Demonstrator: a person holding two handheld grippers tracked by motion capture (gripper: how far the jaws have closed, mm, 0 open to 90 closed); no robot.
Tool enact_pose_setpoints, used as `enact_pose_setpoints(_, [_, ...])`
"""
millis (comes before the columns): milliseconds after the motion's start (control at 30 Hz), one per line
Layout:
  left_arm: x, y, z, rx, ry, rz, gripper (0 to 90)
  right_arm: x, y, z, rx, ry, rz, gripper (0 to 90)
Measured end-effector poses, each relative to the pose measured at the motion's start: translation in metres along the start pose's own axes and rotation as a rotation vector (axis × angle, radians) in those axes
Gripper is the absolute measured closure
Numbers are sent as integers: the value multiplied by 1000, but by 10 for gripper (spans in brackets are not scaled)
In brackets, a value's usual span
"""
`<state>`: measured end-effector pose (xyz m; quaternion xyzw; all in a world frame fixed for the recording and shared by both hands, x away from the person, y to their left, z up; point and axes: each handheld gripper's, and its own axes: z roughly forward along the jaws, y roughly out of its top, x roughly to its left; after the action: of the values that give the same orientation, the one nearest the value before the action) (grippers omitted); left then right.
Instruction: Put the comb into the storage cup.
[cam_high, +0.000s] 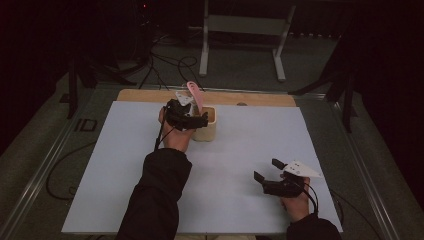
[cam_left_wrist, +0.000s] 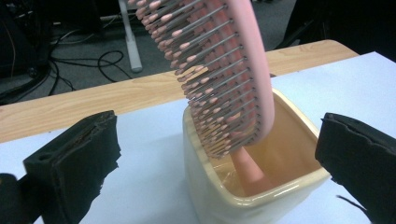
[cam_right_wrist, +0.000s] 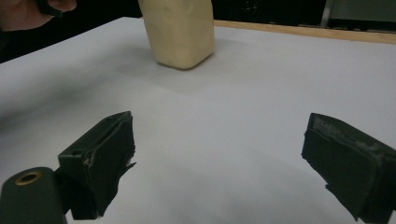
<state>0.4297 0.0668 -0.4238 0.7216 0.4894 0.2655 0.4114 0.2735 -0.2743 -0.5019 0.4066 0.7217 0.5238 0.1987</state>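
— Left gripper (cam_high: 192, 119), what does it show at the far edge of the table?

— Its jaws stand wide apart, one on each side of a cream square pot (cam_left_wrist: 243, 186), with neither pad touching the pot or the pink hairbrush (cam_left_wrist: 224, 70) that stands in it. Nothing is gripped.

— Where exactly is the brush?

— Handle down inside the pot, bristled head sticking up above the rim and leaning toward the far side. In the high view the pot (cam_high: 207, 125) sits on the white sheet (cam_high: 240, 150) near the middle of the far edge, just short of the bare wooden strip (cam_high: 145, 95) of the table, and the brush head (cam_high: 196, 95) rises behind the gripper.

— And the person's arm?

— A dark sleeve (cam_high: 155, 195) comes in from the near edge, and the hand holds the gripper right beside the pot's left wall.

— What about the other side?

— Right gripper (cam_high: 267, 172) is near the table's near right corner, well apart from the pot. Its jaws are spread too, with bare white sheet between them, holding nothing. Its own camera looks across the sheet to the pot (cam_right_wrist: 180, 32) farther off.

— Anything beyond the table?

— Dark floor with loose cables (cam_high: 170, 62) and the legs of a white frame (cam_high: 242, 30).
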Motion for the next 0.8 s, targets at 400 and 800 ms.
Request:
enact_pose_setpoints(400, [5,-6,-17,-47,-30,3,3,0,0,0,1,1,2,92])
enact_pose_setpoints(800, [9,-18,-40,-56,-61,40,3,1,-1,1,1,2,-3,92])
